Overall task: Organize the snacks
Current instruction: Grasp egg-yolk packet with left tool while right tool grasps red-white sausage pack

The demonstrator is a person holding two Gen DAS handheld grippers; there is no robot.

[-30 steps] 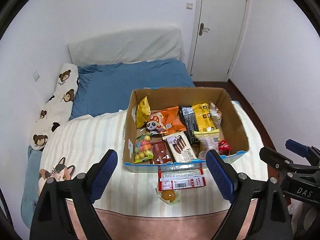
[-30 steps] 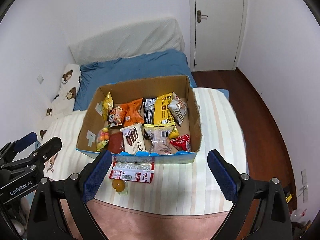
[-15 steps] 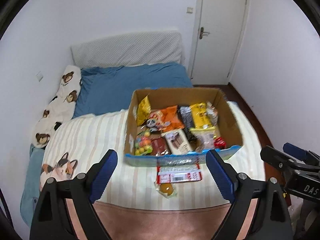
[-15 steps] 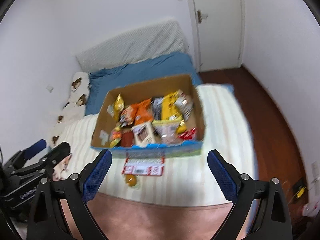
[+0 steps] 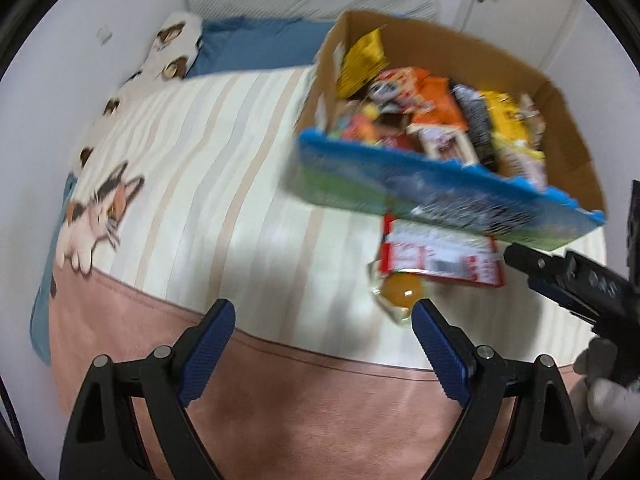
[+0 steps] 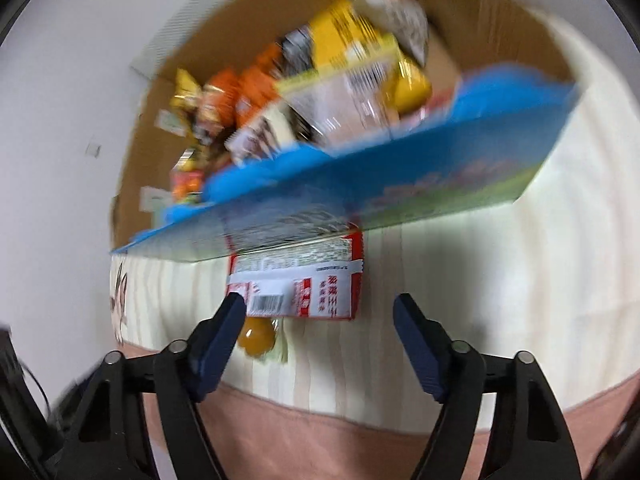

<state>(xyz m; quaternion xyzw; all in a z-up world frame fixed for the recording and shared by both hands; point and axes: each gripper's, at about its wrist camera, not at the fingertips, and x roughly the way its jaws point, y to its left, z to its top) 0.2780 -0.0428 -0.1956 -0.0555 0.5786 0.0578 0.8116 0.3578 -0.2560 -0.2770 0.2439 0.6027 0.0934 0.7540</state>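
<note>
A cardboard box (image 5: pixel 448 192) with a blue printed front sits on the striped bed cover, full of several snack packets (image 5: pixel 440 108). In front of it lie a red and white packet (image 5: pixel 440 260) and a small round orange jelly cup (image 5: pixel 400 290). My left gripper (image 5: pixel 324 324) is open over the cover, its right finger just beside the jelly cup. My right gripper (image 6: pixel 320 316) hangs just in front of the red and white packet (image 6: pixel 296 284), jaws closing with nothing pressed between them. The jelly cup (image 6: pixel 256 336) sits by its left fingertip. The box (image 6: pixel 360 196) fills that view above.
The bed cover (image 5: pixel 208 184) is cream striped with a pink border and a cat print (image 5: pixel 100 216) at the left. A bear-print pillow (image 5: pixel 172 52) and blue sheet lie behind. The right gripper's body (image 5: pixel 580 284) and a gloved hand (image 5: pixel 604 384) show at the right edge.
Both grippers have dropped steeply toward the bed and tilted downward, so the box and the packets look much closer. The right gripper's jaws stand narrower than before.
</note>
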